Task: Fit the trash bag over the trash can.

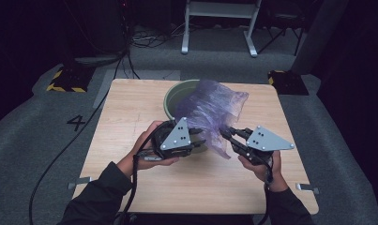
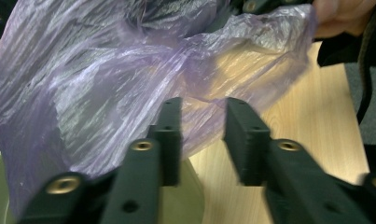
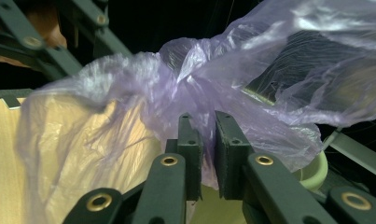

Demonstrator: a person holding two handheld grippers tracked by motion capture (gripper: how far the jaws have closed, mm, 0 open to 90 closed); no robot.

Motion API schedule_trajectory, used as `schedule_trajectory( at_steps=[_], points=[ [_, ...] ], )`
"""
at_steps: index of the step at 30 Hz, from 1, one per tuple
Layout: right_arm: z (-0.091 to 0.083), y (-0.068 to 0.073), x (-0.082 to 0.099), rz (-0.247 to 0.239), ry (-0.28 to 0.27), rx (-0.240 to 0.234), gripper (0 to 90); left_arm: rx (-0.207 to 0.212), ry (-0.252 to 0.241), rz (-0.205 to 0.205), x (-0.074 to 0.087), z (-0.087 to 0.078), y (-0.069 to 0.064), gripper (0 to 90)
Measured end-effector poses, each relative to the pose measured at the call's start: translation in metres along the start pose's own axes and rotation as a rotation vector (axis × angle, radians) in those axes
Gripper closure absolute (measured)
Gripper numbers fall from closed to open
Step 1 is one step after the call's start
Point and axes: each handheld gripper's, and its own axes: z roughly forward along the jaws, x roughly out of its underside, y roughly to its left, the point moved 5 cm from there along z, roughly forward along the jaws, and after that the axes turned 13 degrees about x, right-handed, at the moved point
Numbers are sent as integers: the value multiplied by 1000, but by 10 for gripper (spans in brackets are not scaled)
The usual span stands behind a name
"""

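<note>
Thin, crinkled, translucent purple plastic bag [image 1: 214,110] is held up over the pale wooden table [image 1: 130,117], draped across the near rim of a round pale-green plastic bucket [image 1: 175,96]. Right gripper [image 1: 226,136]: jaws clenched on a gathered fold of the bag, film pinched between the pads. Left gripper [image 1: 198,137]: jaws parted, bag edge hanging just ahead of them; nothing between them. Both grippers are hand-held, near each other at mid-table.

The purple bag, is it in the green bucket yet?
Not yet. Done: the bag is lifted and partly spread above the bucket. In hand: the right gripper pinches its film, while the left gripper is open at its edge. Left, probably: opening the bag and fitting it in the bucket.
</note>
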Motion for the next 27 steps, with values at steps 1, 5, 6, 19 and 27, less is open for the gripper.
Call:
schedule_trajectory(
  at_steps=[1, 5, 6, 19, 27],
  points=[
    [-1, 0, 0, 1, -2, 0, 813, 3, -1, 1, 3, 0, 1, 771],
    [-5, 0, 0, 19, -11, -3, 723, -2, 15, -7, 17, -1, 5, 897],
    [-5, 0, 1, 22, -14, -9, 709, -2, 16, -17, 21, -1, 6, 898],
    [-17, -1, 10, 36, 14, -69, 423, -53, -11, -123, 57, -9, 21, 899],
    [-24, -8, 13, 70, -11, -71, 657, -70, -50, -172, 67, -15, 23, 735]
  ],
)
